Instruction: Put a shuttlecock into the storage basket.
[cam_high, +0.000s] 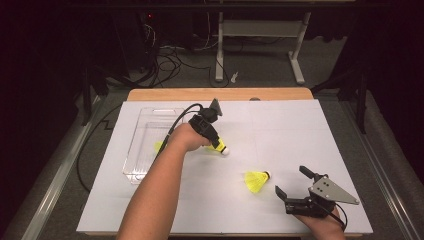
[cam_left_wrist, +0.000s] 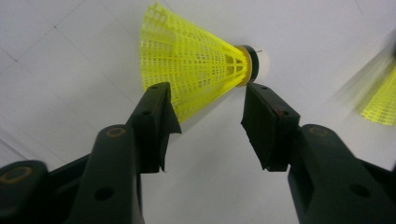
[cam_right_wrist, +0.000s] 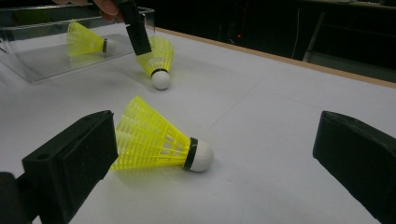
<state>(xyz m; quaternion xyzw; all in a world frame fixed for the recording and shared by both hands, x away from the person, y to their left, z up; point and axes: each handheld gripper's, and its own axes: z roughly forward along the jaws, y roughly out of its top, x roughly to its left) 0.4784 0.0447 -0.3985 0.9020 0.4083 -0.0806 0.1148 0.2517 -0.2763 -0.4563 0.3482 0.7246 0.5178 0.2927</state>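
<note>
Two grippers work over a white-covered table. The left gripper, held in the person's left hand, is reaching out over the middle of the table, just right of a clear plastic tray. Its jaws are parted and straddle a yellow shuttlecock; in the left gripper view the left jaw's tip overlaps the mesh skirt and the right jaw's tip sits just below the white cork, with a clear gap between the pads, so nothing is clamped. In the right gripper view that same shuttlecock stands tilted with its cork down on the table and one black jaw against its skirt.

Nearer and to the right, the right gripper sits by the near edge of the table in the person's right hand, with the grey three-cornered plate on top. Its jaws are spread wide and hold nothing. A second yellow shuttlecock lies on its side just left of that gripper, cork pointing right, ahead of the jaws and near the left one in the right gripper view.

A third yellow shuttlecock lies on its side inside the tray, at the left of the table.

Beyond the far edge of the table, cables trail across a dark floor beside the white legs of a desk frame.
</note>
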